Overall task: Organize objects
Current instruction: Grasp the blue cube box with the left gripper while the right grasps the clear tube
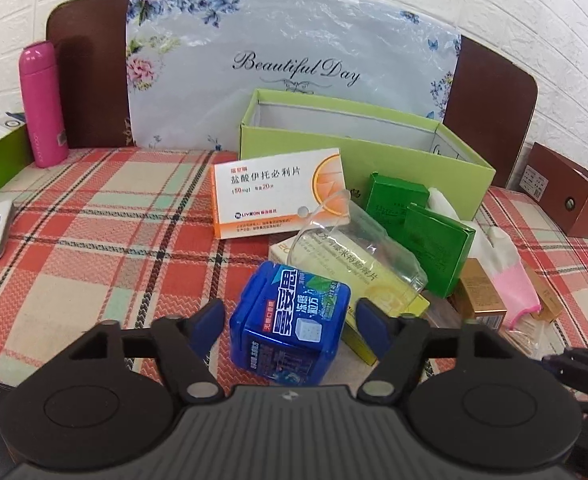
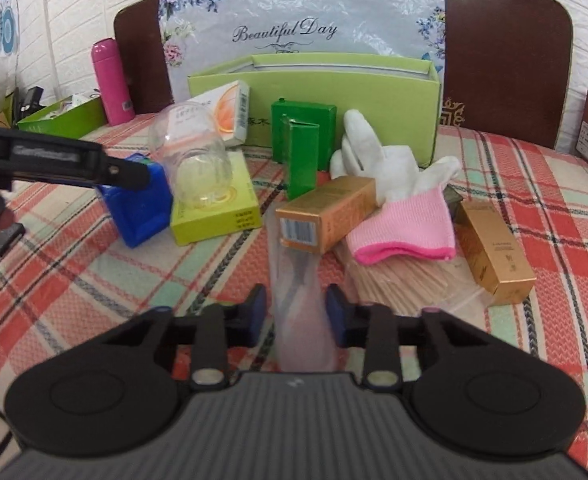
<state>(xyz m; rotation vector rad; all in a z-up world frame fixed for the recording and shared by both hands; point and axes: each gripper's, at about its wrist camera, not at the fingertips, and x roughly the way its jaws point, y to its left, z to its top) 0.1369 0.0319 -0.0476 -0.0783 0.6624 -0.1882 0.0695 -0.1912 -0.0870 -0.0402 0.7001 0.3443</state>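
Observation:
A blue gum box lies tilted on the plaid cloth between the fingers of my left gripper. Both pads stand close beside it with thin gaps, so the gripper is open. From the right wrist view one left finger reaches over the blue gum box. My right gripper is shut on a clear plastic packet with a dark item inside. The packet's far end lies under a gold carton.
An open light-green box stands at the back. Before it lie an orange-white medicine box, a clear cup on a yellow box, dark green boxes, a white-pink glove, a second gold carton. A pink bottle stands left.

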